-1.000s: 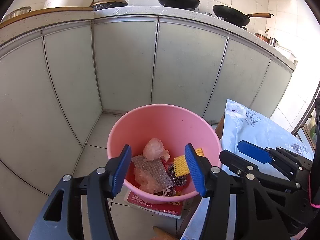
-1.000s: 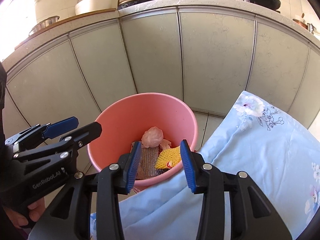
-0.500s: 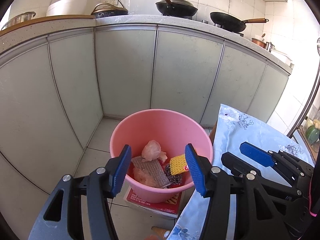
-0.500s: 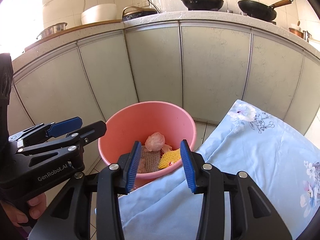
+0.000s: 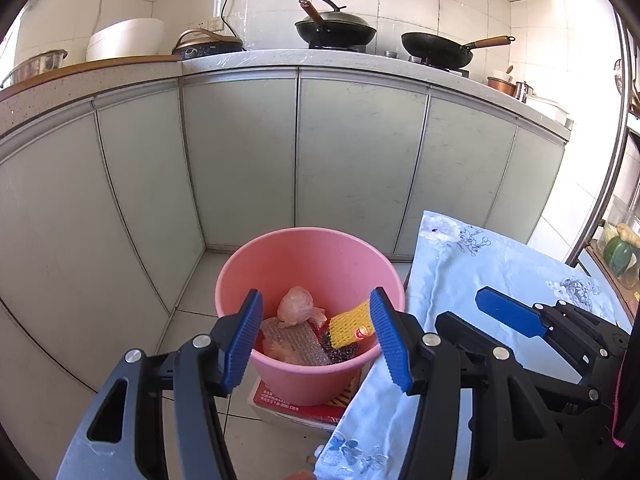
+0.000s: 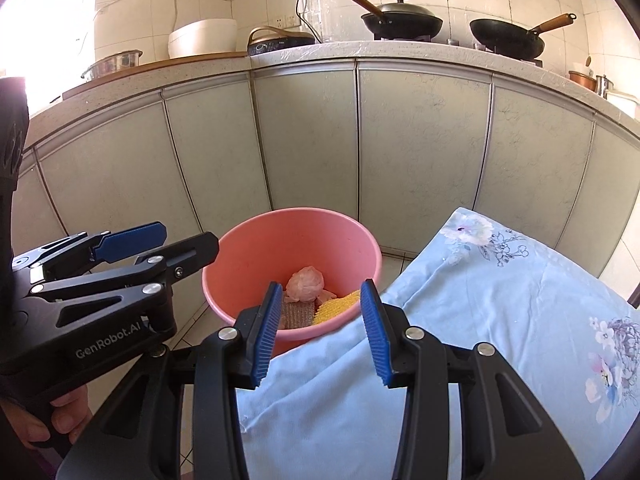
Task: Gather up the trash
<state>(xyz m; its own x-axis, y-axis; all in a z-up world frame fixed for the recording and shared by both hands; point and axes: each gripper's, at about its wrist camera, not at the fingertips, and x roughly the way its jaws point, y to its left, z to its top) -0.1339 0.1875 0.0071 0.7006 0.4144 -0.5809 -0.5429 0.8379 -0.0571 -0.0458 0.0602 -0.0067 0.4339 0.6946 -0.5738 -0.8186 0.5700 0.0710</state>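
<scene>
A pink bucket (image 5: 308, 256) stands on the floor on a red box, also in the right wrist view (image 6: 288, 240). Inside lie a crumpled pink plastic bag (image 5: 296, 304), a bubble-wrap sheet (image 5: 292, 338), a yellow foam net (image 5: 352, 324) and a dark scrubber (image 5: 340, 352). My left gripper (image 5: 318, 340) is open and empty, held back from the bucket. My right gripper (image 6: 320, 332) is open and empty above the blue floral cloth (image 6: 480, 320). Each gripper shows in the other's view, the right (image 5: 508, 314) and the left (image 6: 132, 240).
Grey cabinet doors (image 5: 352, 152) curve behind the bucket under a counter (image 5: 320, 60) with two woks (image 5: 336, 30), a cooker and a white pot. The cloth-covered surface (image 5: 472, 272) lies right of the bucket. Tiled floor (image 5: 188, 312) lies left.
Both grippers have pulled back and up from the bucket, so it looks smaller and lower. More counter and wall show. Both stay open and empty.
</scene>
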